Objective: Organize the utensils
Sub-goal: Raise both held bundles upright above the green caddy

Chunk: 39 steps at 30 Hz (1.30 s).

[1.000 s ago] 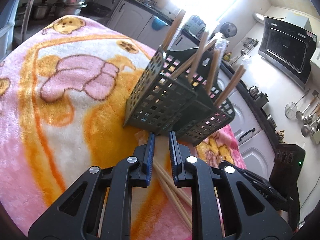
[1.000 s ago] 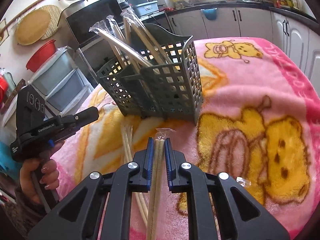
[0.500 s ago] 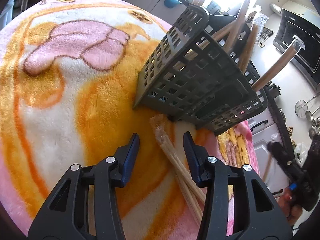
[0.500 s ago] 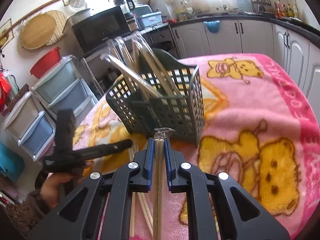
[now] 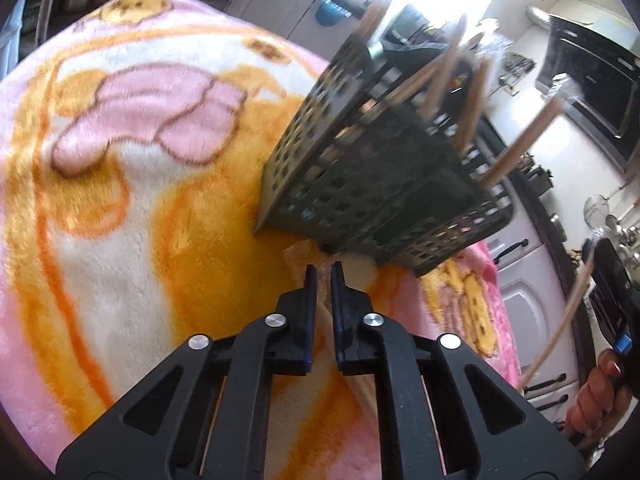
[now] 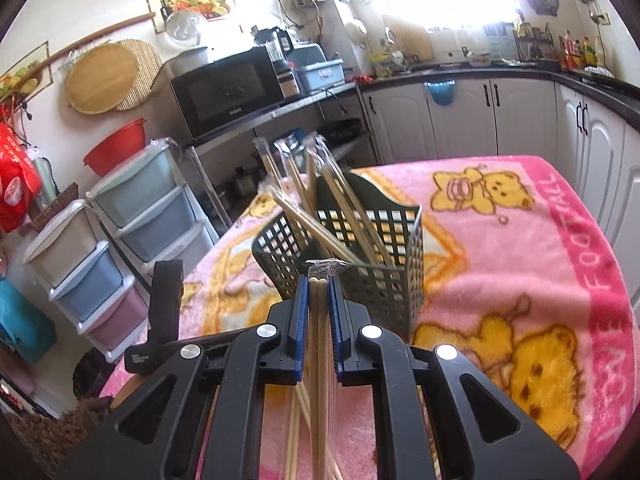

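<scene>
A dark green slotted utensil basket [image 5: 372, 176] [image 6: 372, 256] stands on the pink and orange blanket and holds several wrapped chopstick pairs [image 6: 320, 200]. My left gripper [image 5: 323, 276] is shut on a wrapped chopstick pair [image 5: 352, 376] that lies on the blanket just in front of the basket's base. My right gripper [image 6: 319, 284] is shut on another wrapped chopstick pair [image 6: 319, 340] and holds it lifted above the blanket, its tip near the basket's rim. More chopsticks [image 6: 296, 420] lie on the blanket under it.
The blanket [image 5: 120, 200] [image 6: 540, 280] covers the table. White cabinets [image 6: 480, 120] run behind it, plastic drawer units [image 6: 100, 248] stand left of it. The right gripper and its holder's hand [image 5: 600, 392] show at the left wrist view's right edge.
My left gripper has closed from open onto the chopstick pair lying on the blanket. My right gripper has risen with its pair, now higher over the table near the basket's top.
</scene>
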Available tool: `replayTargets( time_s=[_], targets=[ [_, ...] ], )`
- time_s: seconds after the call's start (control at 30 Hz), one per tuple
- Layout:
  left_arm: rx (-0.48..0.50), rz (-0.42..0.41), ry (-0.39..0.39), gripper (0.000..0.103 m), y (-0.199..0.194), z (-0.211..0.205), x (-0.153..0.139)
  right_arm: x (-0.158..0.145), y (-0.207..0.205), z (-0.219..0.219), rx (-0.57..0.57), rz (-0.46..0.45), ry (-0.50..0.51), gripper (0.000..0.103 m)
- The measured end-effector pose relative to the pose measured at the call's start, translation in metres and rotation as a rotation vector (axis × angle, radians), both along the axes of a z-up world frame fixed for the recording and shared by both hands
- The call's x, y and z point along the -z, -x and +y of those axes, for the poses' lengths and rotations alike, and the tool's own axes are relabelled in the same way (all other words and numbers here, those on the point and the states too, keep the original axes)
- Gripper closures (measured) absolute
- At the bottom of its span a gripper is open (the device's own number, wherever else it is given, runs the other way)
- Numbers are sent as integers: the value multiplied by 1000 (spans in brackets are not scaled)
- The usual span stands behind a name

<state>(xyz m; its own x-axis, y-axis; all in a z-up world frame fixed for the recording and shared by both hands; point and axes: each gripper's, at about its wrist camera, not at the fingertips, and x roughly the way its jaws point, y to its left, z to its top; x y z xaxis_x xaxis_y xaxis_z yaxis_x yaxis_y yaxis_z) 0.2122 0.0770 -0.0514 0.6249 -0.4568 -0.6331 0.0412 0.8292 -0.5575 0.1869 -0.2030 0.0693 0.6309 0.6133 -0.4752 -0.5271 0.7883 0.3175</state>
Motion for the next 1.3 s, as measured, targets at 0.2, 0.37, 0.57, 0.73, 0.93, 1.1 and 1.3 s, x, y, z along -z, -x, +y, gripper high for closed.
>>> replayTargets(
  time_s=[0.2,0.37,0.57,0.73,0.93,1.1,1.3],
  targets=[
    [9,-110,24,100,16,1,-40,-22,5,-3,1,-63,-20,93],
    [27,-215,38,100,29,-5,-78,-38,9,-6,9,-117,-38,93],
    [60,-322,43,101,39,-17,-120,-58,13,-10,27,-189,-62,93],
    [72,-395,41,101,42,-21,-150,-70,13,-12,36,-230,-79,93],
    [68,-459,44,101,45,-18,-177,-82,12,-15,49,-268,-92,93],
    [46,-501,48,101,42,-12,-195,-93,12,-17,69,-311,-95,93],
    [21,-555,50,101,43,-3,-214,-108,9,-19,105,-378,-91,93]
  ],
)
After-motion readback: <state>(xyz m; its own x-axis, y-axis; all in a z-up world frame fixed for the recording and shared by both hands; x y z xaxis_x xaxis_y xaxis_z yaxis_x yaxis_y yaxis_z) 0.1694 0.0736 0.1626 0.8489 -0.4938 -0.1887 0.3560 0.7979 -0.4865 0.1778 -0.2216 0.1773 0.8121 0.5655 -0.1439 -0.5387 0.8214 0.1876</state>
